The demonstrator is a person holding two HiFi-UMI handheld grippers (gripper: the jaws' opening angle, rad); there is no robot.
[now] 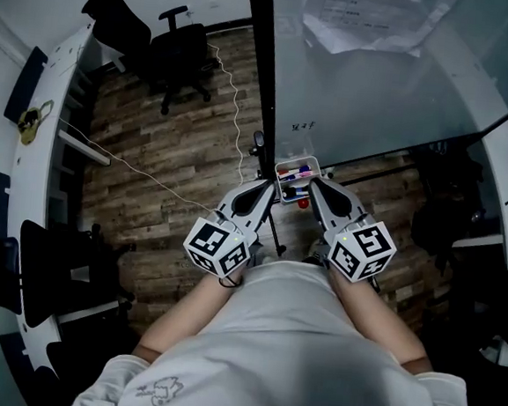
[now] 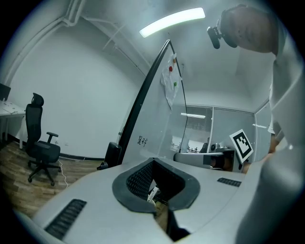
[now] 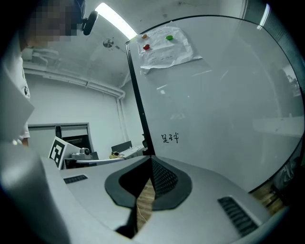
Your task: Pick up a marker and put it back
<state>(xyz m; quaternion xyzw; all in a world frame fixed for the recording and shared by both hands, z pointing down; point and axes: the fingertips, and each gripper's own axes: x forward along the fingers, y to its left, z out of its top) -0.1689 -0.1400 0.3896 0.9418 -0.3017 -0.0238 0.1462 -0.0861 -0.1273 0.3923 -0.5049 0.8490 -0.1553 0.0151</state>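
Note:
A small white tray [image 1: 284,179] hangs at the whiteboard's [image 1: 381,67] lower edge and holds several markers [image 1: 299,170], blue and red among them. My left gripper [image 1: 270,186] points at the tray from the left, with its tip just beside the tray. My right gripper [image 1: 314,185] points at it from the right. Both are shut and hold nothing. In the left gripper view the jaws [image 2: 153,162] meet at the tip, and a small white object [image 2: 153,194] shows through the slit below. In the right gripper view the jaws [image 3: 151,159] are closed, with only wooden floor in the gap.
The whiteboard [image 3: 214,95] carries a paper sheet [image 3: 164,47] held by magnets and small black writing [image 3: 170,138]. Black office chairs [image 1: 183,54] stand on the wooden floor [image 1: 153,145] at the back left. A thin cable [image 1: 150,180] crosses the floor. A curved white desk [image 1: 39,135] runs along the left.

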